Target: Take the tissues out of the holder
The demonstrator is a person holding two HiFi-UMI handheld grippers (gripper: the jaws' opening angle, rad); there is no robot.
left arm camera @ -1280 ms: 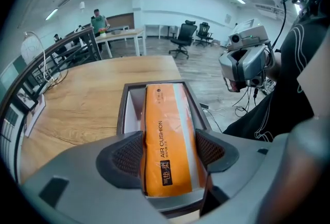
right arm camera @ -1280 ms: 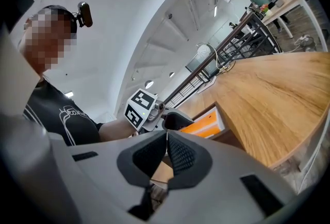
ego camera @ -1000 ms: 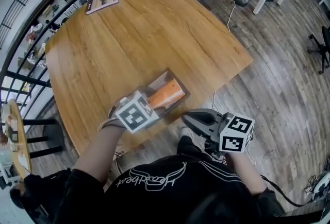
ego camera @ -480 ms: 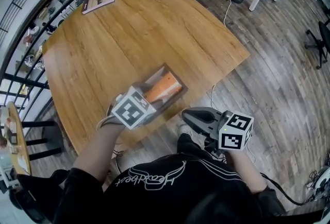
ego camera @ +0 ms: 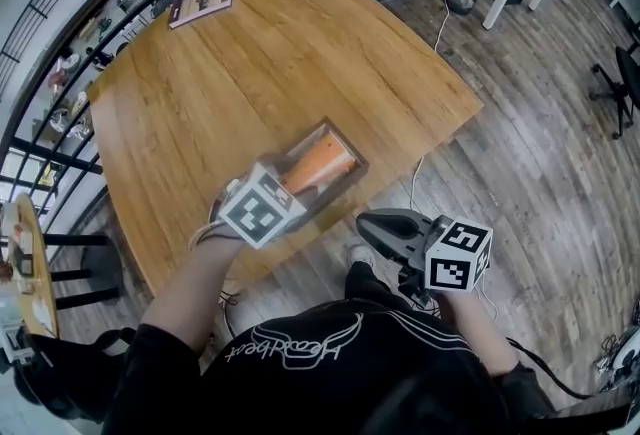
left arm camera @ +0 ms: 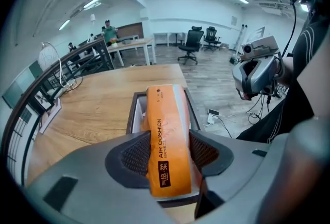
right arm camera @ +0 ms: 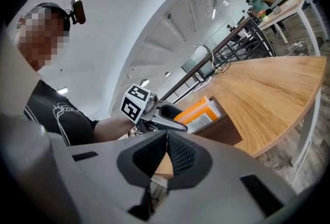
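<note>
My left gripper has just been closing and now pinches the near end of the orange tissue pack across its narrow width. The pack's long axis runs straight away from me, with its far end down in the dark holder on the counter. My right gripper, closed on nothing, hangs off the counter's edge, the farther of the two.

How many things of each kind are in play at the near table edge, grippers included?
Orange plastic-wrapped tissue pack: 1
Dark brown rectangular holder: 1
Grey two-jaw grippers: 2. The left gripper, whose jaws have just been closing, is clamped on the tissue pack. The right gripper is shut and empty.
Total: 4
</note>
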